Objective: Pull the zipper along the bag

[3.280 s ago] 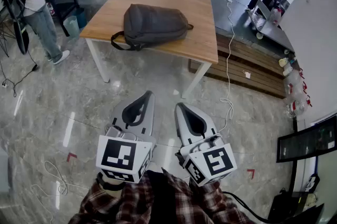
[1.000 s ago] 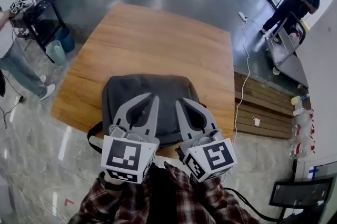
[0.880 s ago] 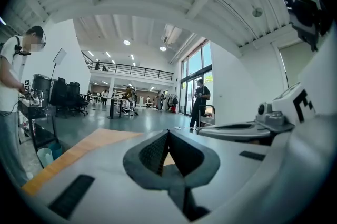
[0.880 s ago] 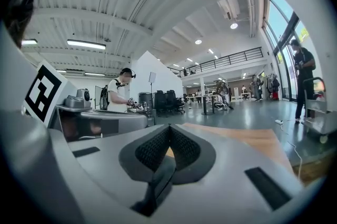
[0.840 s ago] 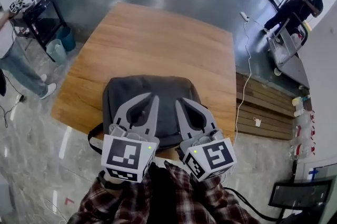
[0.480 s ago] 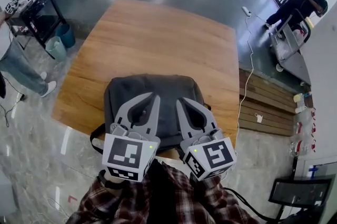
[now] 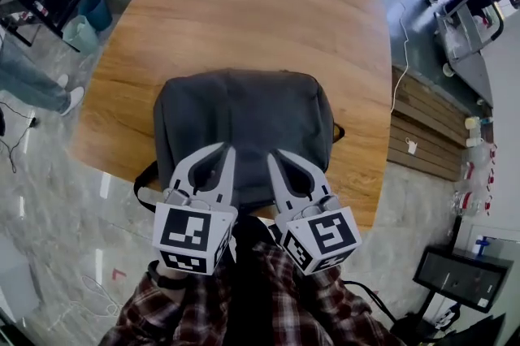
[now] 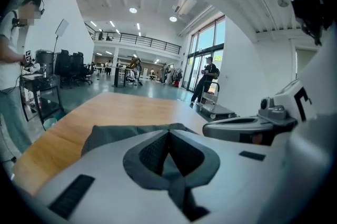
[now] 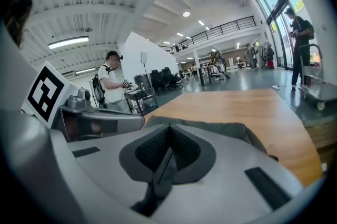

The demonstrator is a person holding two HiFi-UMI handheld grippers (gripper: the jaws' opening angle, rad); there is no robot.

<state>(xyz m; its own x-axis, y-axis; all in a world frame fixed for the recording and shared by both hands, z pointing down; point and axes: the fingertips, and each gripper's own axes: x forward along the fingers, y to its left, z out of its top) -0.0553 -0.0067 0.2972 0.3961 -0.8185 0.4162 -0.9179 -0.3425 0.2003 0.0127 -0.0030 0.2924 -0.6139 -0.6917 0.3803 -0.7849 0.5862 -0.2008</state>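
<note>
We hold the left gripper (image 7: 230,148) and the right gripper (image 7: 271,153) side by side over the near edge of the dark grey bag (image 7: 244,121). Each gripper's own view shows its two jaws clenched, tips pressed together with nothing caught between them. The bag lies flat on the wooden bench (image 7: 244,3), near its near edge and roughly centred left to right, with bare wood stretching beyond it to the far side. A black strap loop (image 7: 145,183) hangs off the bag's near left corner, past the bench edge. We cannot pick out the zipper pull in any view, nor tell whether either gripper touches the fabric. A white cable (image 7: 403,28) trails across the floor to the right of the bench.
</note>
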